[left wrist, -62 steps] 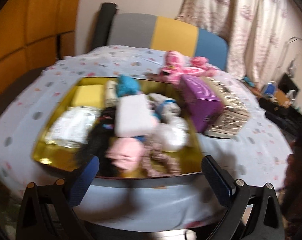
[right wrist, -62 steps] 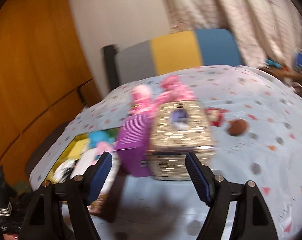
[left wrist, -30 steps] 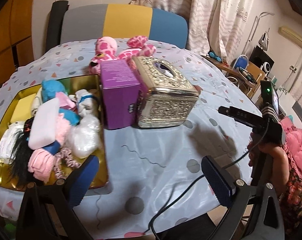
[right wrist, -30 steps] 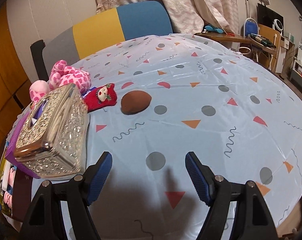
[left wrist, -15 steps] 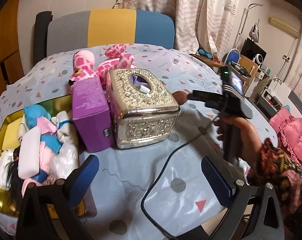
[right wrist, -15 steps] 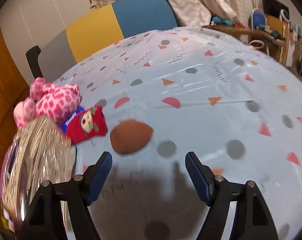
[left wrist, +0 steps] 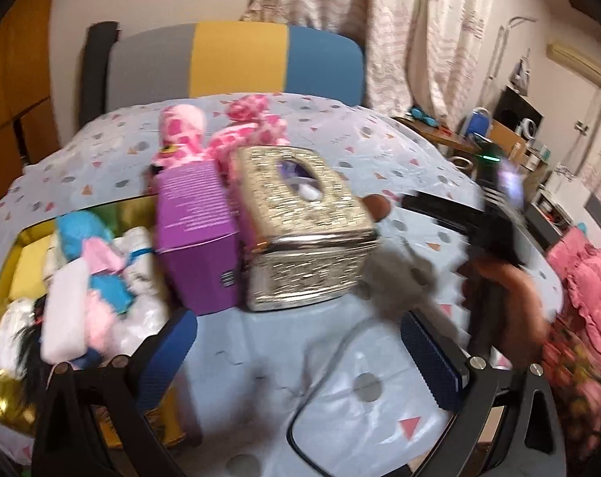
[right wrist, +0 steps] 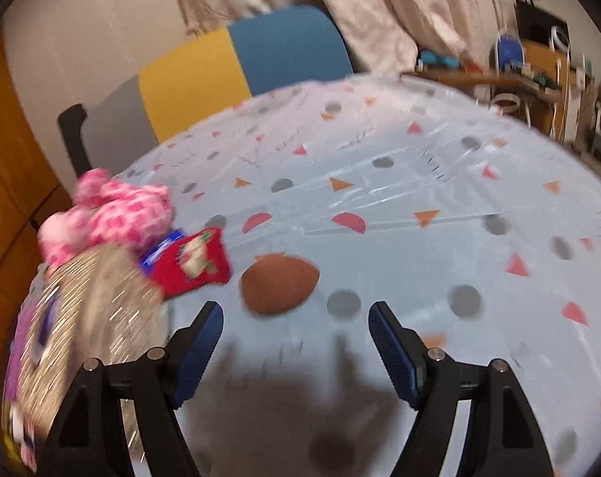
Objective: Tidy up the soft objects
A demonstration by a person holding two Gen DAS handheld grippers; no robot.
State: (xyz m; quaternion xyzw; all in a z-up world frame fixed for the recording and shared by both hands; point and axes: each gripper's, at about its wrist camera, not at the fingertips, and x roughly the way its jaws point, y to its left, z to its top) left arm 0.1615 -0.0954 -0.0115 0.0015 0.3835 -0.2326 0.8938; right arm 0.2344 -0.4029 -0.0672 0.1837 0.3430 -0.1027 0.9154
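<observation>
Right gripper [right wrist: 294,330], jaws wide apart and empty at lower centre, faces the brown plush ball [right wrist: 278,283] just beyond; closing early would likely pinch tablecloth [right wrist: 419,183], or nudge the red pouch [right wrist: 191,264] at left.

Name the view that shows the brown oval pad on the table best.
The right wrist view: the brown pad lies whole and unobstructed just ahead of the open right claw. The left wrist view shows only a sliver behind the gold tissue box.
</observation>
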